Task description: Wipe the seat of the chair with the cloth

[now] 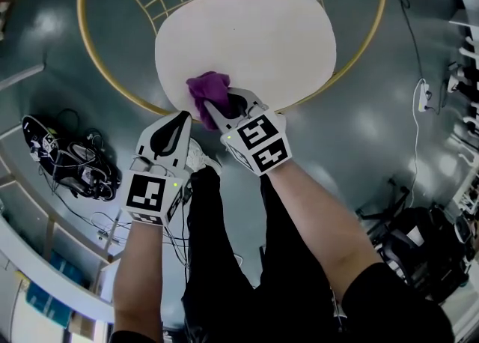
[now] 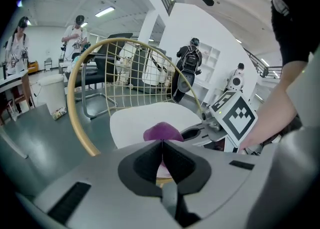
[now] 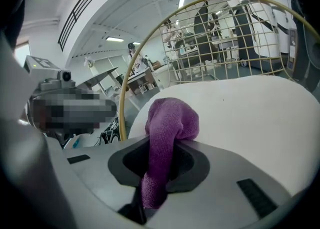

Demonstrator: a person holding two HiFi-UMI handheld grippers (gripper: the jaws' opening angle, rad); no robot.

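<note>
Our right gripper (image 1: 218,111) clamps the purple cloth (image 1: 208,88) between its jaws, and the bunched end of the cloth lies on the near edge of the chair's white seat (image 1: 254,34). Our left gripper (image 1: 182,118) has its jaws pressed together on nothing. It hangs just beside the right one, over the front rim of the gold wire frame (image 1: 82,42).

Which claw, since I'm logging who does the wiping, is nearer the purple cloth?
Right. The right claw is shut on the purple cloth at the seat near edge; the left claw, shut and empty, is just left of it, apart.
</note>
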